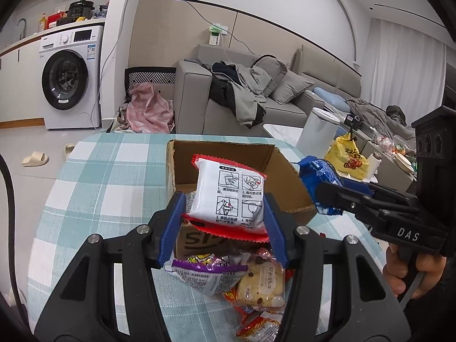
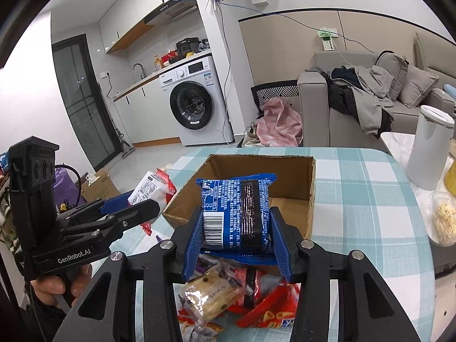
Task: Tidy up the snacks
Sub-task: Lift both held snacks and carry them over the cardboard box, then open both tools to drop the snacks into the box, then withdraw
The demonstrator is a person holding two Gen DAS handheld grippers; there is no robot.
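Both hands are mid-carry, each taking a packet from the pile toward the cardboard box (image 1: 228, 154). The left claw (image 1: 225, 219) is clamped on a white packet with red edges (image 1: 228, 196), its blue fingers (image 1: 171, 225) pressing the two sides; the packet stands up out of the claw, tilted toward the box, which lies just ahead and below. The right claw (image 2: 236, 233) is clamped the same way on a blue packet (image 2: 236, 208), with the open box straight ahead of it.

Beneath and behind both claws, the loose snacks (image 2: 228, 293) lie heaped on the checked tabletop (image 2: 356, 199).

Next, I judge, each claw must go forward until its packet hangs over the box opening, then part its fingers. The two claws are near each other, so they could bump at the box.
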